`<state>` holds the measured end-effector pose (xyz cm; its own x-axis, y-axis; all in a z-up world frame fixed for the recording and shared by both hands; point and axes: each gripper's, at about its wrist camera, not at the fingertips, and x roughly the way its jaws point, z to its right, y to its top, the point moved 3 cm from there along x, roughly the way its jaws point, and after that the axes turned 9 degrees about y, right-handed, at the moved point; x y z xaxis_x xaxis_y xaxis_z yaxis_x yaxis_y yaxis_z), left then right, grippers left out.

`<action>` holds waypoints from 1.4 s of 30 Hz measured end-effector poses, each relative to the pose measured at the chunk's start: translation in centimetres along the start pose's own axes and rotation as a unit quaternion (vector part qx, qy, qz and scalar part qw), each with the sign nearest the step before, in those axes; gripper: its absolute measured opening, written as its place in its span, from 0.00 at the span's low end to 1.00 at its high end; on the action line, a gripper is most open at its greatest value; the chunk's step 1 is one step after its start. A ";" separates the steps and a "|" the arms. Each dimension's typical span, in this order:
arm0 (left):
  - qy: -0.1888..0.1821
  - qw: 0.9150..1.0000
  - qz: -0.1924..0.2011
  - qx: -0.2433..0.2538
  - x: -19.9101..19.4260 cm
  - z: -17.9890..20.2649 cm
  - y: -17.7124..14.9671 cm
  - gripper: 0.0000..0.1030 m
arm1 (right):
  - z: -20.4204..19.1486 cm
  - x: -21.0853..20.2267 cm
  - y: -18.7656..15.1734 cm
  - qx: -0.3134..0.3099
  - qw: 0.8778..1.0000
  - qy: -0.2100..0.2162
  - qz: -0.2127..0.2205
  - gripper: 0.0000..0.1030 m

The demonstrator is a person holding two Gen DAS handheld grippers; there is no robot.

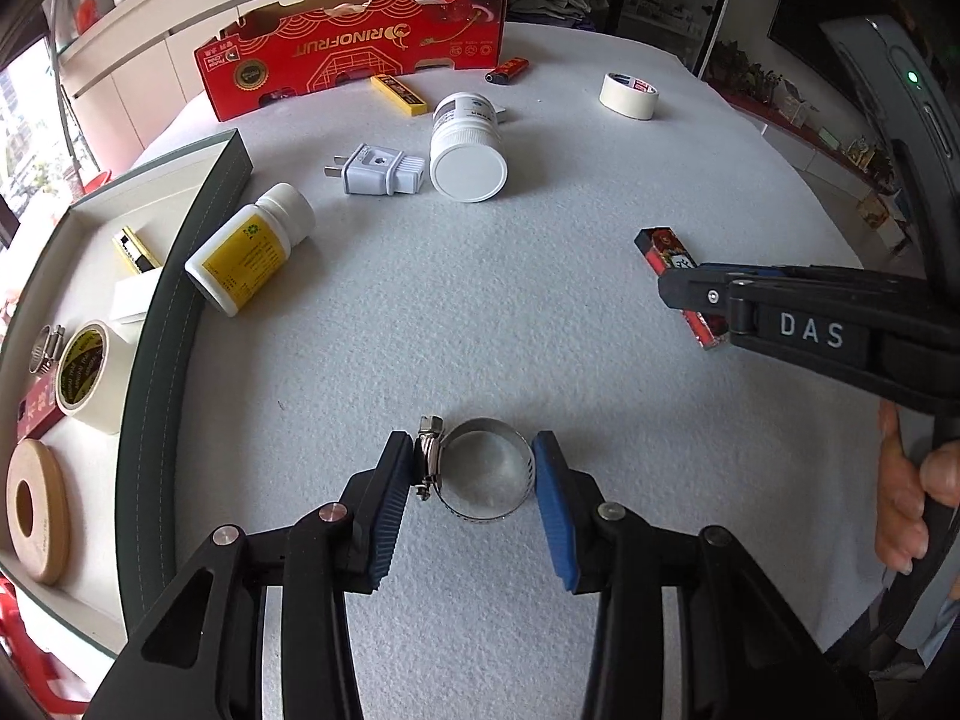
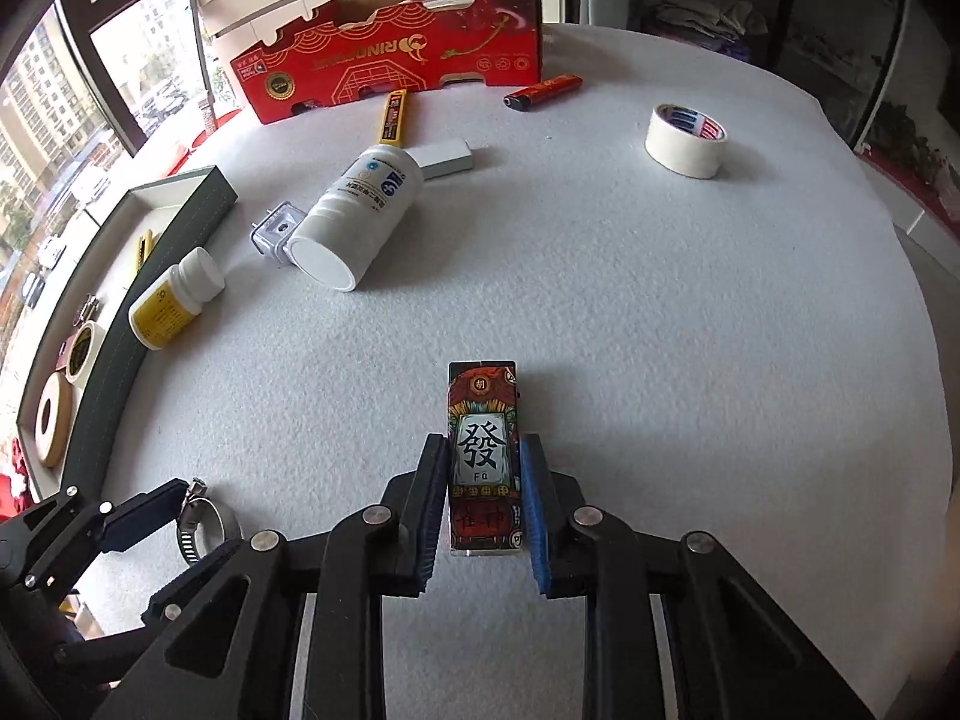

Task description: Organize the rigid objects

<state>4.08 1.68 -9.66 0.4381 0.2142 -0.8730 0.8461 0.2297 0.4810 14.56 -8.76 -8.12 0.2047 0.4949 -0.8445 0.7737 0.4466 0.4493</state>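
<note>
The left gripper (image 1: 474, 471) has its jaws pinching a metal hose clamp (image 1: 483, 471) that sits on the white worktop (image 1: 540, 300), one pad against the screw housing. The right gripper (image 2: 485, 495) has its jaws pressed on the long sides of a printed lighter (image 2: 485, 456) lying flat. Risk one: the thin clamp band could flex or pivot on that housing and spring free when lifted. Risk two: the glossy lighter may slip; its contact looks firm, though distortion blurs the edges. The green tray (image 1: 174, 324) lies to the left.
</note>
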 end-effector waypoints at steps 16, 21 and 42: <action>-0.020 0.999 0.047 -0.016 -4.4 -0.7 -1.4 0.35 | -0.3 -5.0 -6.4 0.078 0.994 0.056 0.044 0.24; 0.002 0.998 0.048 -0.027 -3.8 -1.6 -1.5 0.75 | -0.4 -5.3 -7.3 0.082 0.994 0.055 0.045 0.24; 0.005 1.000 0.026 -0.003 -3.0 0.3 -2.2 0.47 | -1.1 -7.1 -8.7 0.087 0.992 0.053 0.069 0.24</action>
<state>1.01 0.22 -8.08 0.4787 0.2351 -0.8459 0.8204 0.2231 0.5264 5.74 -15.32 -5.66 0.2590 0.6225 -0.7385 0.8360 0.2385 0.4942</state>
